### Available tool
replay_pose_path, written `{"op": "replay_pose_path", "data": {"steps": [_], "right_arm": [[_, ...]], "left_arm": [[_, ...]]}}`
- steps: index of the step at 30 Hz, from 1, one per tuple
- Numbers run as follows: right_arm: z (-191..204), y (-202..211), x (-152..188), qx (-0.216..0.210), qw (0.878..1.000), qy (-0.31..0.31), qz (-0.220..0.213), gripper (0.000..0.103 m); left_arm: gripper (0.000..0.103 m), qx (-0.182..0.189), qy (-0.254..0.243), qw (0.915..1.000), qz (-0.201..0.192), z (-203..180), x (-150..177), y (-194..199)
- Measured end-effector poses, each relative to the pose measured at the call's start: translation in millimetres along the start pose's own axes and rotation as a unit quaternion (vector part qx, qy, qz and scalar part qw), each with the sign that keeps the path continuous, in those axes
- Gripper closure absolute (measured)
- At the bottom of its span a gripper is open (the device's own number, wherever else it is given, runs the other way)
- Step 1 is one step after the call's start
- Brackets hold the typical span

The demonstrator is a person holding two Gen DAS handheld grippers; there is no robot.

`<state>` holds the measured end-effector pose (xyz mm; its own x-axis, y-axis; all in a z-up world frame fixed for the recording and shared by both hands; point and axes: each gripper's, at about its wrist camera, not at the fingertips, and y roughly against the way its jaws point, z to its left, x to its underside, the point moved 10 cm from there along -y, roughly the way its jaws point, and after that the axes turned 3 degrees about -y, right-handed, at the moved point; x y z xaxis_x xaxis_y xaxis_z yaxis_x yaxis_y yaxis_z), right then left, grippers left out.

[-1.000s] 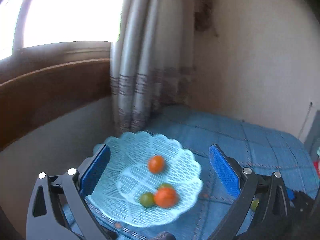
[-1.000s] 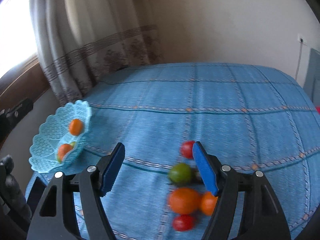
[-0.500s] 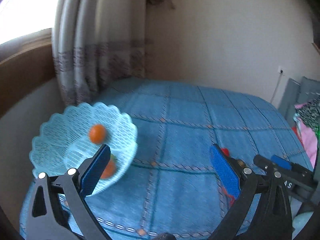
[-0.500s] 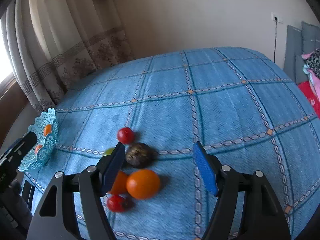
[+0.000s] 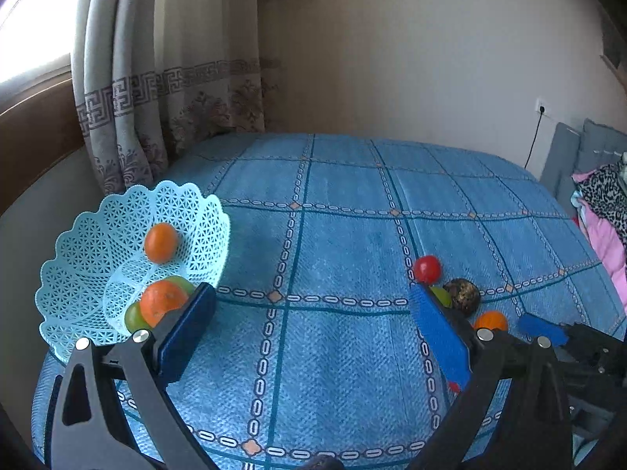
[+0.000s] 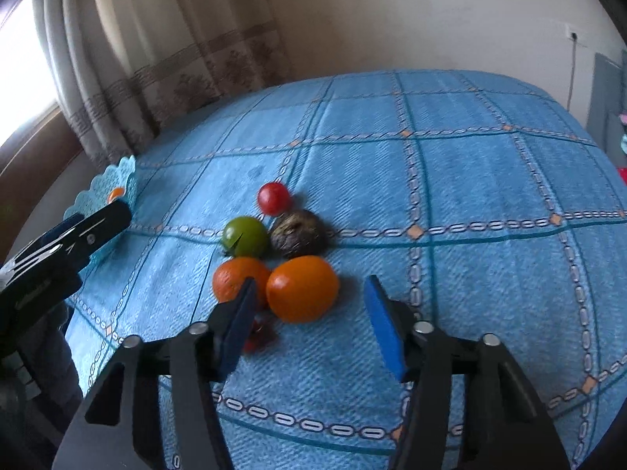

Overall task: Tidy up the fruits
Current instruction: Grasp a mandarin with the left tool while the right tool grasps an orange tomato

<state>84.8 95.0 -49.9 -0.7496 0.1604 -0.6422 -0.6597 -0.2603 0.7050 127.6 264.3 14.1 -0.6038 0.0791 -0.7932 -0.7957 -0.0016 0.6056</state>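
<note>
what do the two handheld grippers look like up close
Both match: the left gripper and right gripper each have two black plastic arms with triangular cut-outs and silver round bolts at the joints. Each arm ends in a flat rectangular blue pad with a finely ribbed face. No cables or sleeves show; a printed mark on the left gripper's body is illegible.

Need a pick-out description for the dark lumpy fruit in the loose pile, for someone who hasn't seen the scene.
On the blue patterned bedspread, find the loose fruit cluster ahead of the right tongs. At its back sits a dark brown wrinkled round fruit, beside the green fruit. It alone is dull and rough; its neighbours are smooth and bright.
</note>
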Motion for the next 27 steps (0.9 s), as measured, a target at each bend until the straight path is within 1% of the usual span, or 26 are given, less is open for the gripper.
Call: {"op": "replay_pose_path", "data": {"steps": [5, 7, 9, 12, 14, 18, 20, 23, 25, 27], "right_arm": [[-0.6, -5.2, 2.3, -0.023, 1.0, -0.016, 0.008, 0.058], [1.3, -5.2, 2.8, -0.033, 0.999, -0.017, 0.009, 0.062], [1.5, -4.1, 3.2, -0.031, 0.999, -0.011, 0.007, 0.062], [2.4, -2.5, 3.2, -0.031, 0.999, -0.01, 0.005, 0.062], [-2.0, 1.9, 2.0, -0.017, 1.0, -0.01, -0.005, 0.062], [-20.6, 9.2, -4.9, 0.039, 0.999, -0.008, -0.028, 0.062], [-30.6, 11.3, -7.6, 0.06, 0.998, -0.013, -0.033, 0.062], [-40.2, 11.3, -10.8, 0.068, 0.997, -0.024, -0.032, 0.062], [-43.5, 12.1, -12.1, 0.073, 0.996, -0.027, -0.034, 0.063], [-47.7, 14.8, -14.1, 0.079, 0.996, -0.031, -0.038, 0.063]], "left_arm": [[0.003, 0.0, -0.002, 0.9999, 0.01, -1.6, 5.0, -8.6], [0.003, 0.011, 0.002, 0.9997, 0.022, -3.3, 8.3, -13.4], [0.003, 0.019, 0.007, 0.9993, 0.033, -4.3, 11.9, -18.6], [0.003, 0.019, 0.002, 0.9991, 0.038, -8.0, 15.3, -22.2], [0.003, 0.024, -0.003, 0.999, 0.037, -13.7, 16.7, -22.3], [0.003, 0.042, -0.01, 0.9985, 0.033, -28.6, 18.9, -20.0], [0.003, 0.051, -0.018, 0.9981, 0.029, -38.2, 19.5, -18.3], [0.003, 0.07, -0.043, 0.9963, 0.028, -58.8, 22.8, -16.4], [0.003, 0.082, -0.049, 0.9949, 0.033, -66.9, 25.1, -17.4], [0.008, 0.094, -0.057, 0.9931, 0.041, -78.1, 28.6, -17.8]]}}
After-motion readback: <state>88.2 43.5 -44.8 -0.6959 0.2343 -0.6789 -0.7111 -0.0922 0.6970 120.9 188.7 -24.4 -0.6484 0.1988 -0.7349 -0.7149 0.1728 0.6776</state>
